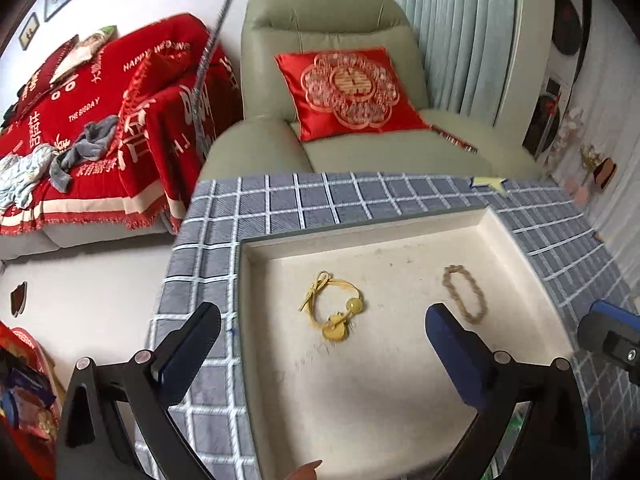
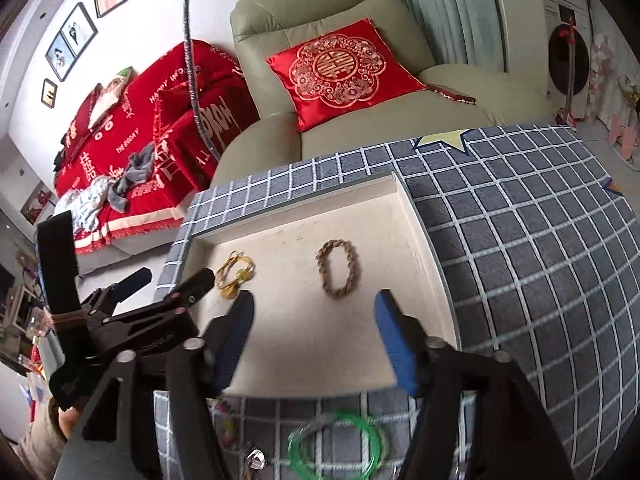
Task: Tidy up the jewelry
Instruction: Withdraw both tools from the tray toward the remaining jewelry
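A shallow cream tray (image 1: pixel 400 400) (image 2: pixel 304 352) lies on a grey checked cloth. In it are a yellow cord bracelet with yellow charms (image 1: pixel 334 310) (image 2: pixel 235 276) on the left and a tan braided bracelet (image 1: pixel 464 294) (image 2: pixel 338 267) on the right. My left gripper (image 1: pixel 320 340) is open and empty above the tray's near left part; it also shows in the right wrist view (image 2: pixel 160 292). My right gripper (image 2: pixel 314 328) is open and empty over the tray's near edge, just short of the braided bracelet. A green bangle (image 2: pixel 336 446) and small silver pieces (image 2: pixel 256 458) lie on the cloth below it.
The checked cloth (image 2: pixel 520 240) covers the table. Behind stand a green armchair (image 1: pixel 340 20) with a red cushion (image 1: pixel 348 92) and a sofa with a red blanket (image 1: pixel 100 120). A flexible camera stalk (image 2: pixel 192 60) rises at the table's far left.
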A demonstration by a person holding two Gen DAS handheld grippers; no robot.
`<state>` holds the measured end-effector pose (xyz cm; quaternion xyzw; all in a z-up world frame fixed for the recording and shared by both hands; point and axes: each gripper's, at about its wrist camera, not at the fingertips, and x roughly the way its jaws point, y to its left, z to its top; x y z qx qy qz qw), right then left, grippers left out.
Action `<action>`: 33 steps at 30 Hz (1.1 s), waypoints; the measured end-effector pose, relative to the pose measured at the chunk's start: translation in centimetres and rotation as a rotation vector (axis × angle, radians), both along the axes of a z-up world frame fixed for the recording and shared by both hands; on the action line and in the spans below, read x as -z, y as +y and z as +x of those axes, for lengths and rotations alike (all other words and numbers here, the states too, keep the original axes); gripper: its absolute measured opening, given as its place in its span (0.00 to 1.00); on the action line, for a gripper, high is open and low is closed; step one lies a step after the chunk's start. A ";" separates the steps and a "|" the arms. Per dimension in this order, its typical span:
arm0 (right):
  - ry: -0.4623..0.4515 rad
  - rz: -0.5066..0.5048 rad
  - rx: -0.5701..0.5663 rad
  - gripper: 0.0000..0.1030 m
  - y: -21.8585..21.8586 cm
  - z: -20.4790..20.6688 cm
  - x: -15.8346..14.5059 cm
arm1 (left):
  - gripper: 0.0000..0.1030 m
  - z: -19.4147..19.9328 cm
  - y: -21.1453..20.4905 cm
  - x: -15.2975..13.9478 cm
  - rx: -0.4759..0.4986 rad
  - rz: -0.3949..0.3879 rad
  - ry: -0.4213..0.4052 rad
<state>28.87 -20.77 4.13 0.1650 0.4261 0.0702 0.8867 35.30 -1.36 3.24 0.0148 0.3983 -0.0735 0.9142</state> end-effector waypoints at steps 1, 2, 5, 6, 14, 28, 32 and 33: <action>-0.011 0.005 0.001 0.85 0.0 -0.6 -0.2 | 1.00 -0.8 0.3 -0.4 0.004 -0.005 -0.008; -0.028 0.010 0.004 0.85 0.1 -1.5 -0.6 | 1.00 -1.6 0.5 -0.7 0.010 -0.008 -0.012; -0.081 0.040 0.012 0.86 0.1 -4.1 -1.5 | 1.00 -4.3 1.5 -1.2 0.038 -0.034 -0.001; -0.095 0.053 0.014 0.86 0.1 -4.7 -1.6 | 1.00 -5.4 1.8 -1.3 0.048 -0.048 0.004; 0.005 0.068 0.028 0.86 0.4 -11.4 -1.2 | 1.00 -14.2 2.6 0.1 0.027 -0.008 0.012; 0.113 -0.048 0.091 0.86 0.2 -22.2 4.2 | 1.00 -23.2 5.0 4.0 -0.031 -0.039 0.126; 0.130 -0.066 0.130 0.86 -0.3 -22.8 5.4 | 1.00 -22.8 5.2 4.2 -0.046 -0.018 0.122; 0.141 -0.063 0.137 0.86 -0.5 -22.6 5.8 | 1.00 -22.5 5.3 4.3 -0.049 -0.017 0.130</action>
